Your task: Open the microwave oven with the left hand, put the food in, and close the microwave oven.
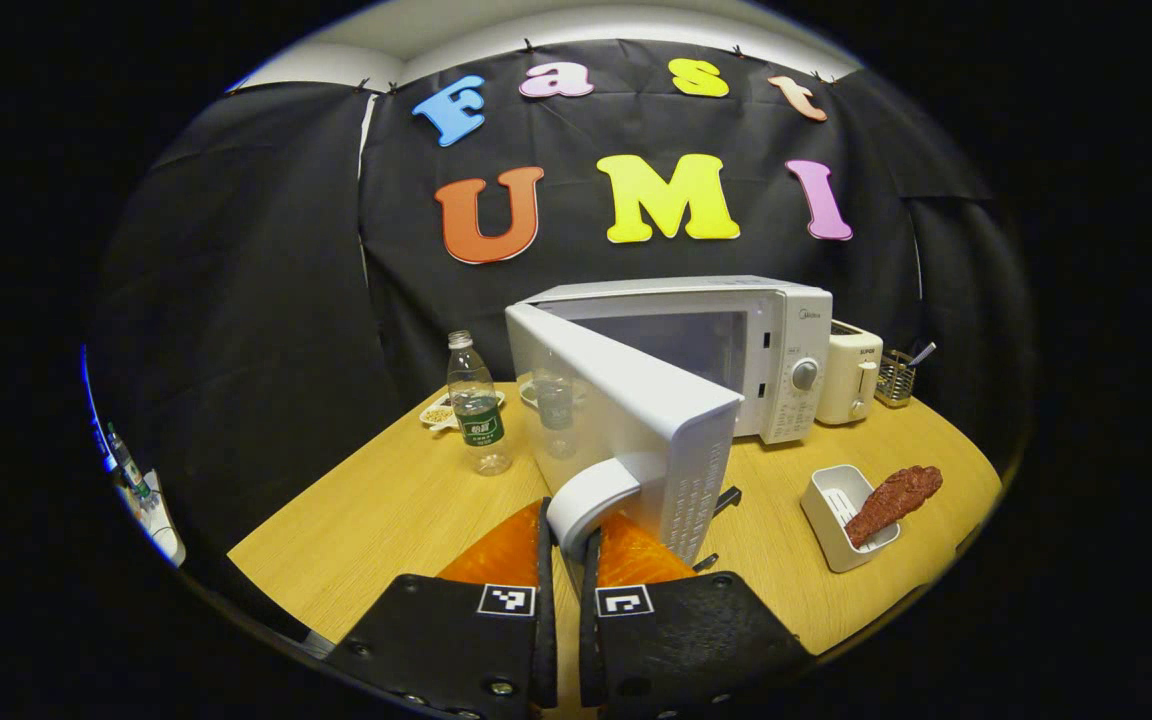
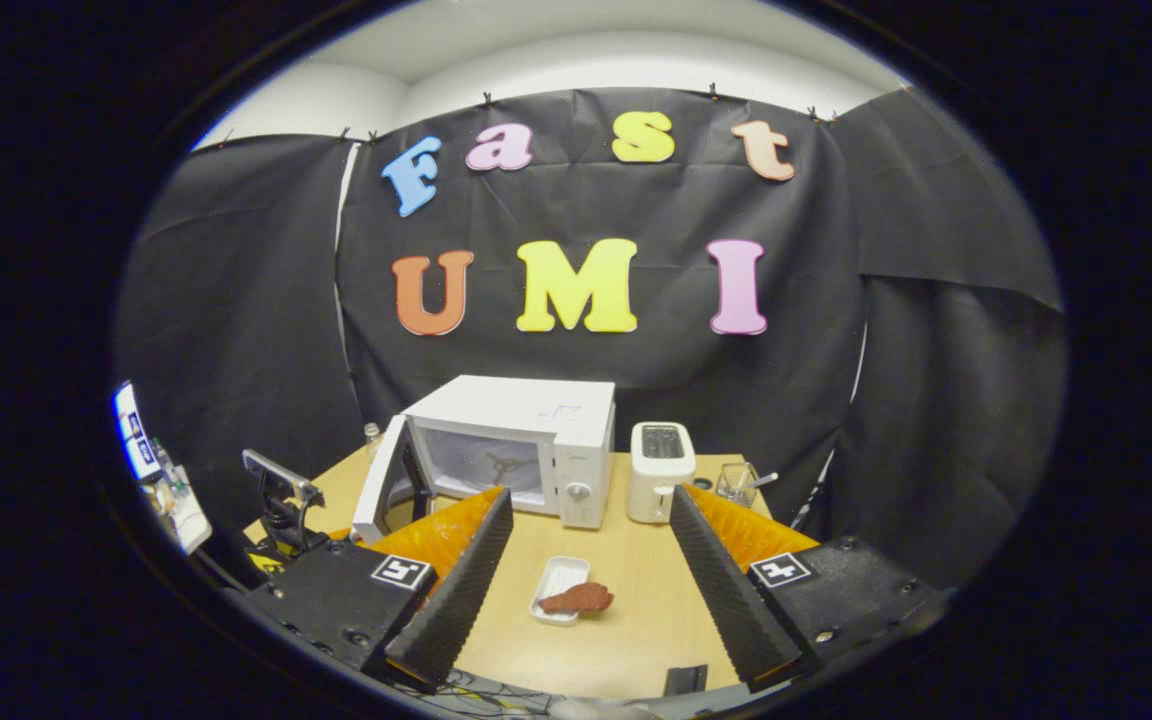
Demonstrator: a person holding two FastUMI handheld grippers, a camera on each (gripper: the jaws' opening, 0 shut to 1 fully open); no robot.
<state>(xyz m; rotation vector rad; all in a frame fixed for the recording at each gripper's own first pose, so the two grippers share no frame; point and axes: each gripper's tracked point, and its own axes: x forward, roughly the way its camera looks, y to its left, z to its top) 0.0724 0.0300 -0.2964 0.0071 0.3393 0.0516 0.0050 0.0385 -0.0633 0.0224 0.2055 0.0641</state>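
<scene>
Right gripper view: food (image 2: 577, 598) between spread fingers (image 2: 456, 590).

On my feed the left hand-held gripper (image 1: 567, 560) had two broad, dark, flat-topped blocks at its base, each carrying a small square black-and-white marker near the inner edge, with round screw heads dotted along the lower rim. The right hand-held gripper (image 2: 586, 560) looked much the same: dark blocks, one square marker apiece, a few screws, and long fingers (image 2: 456, 590) with finely ribbed inner faces tapering forward.
</scene>
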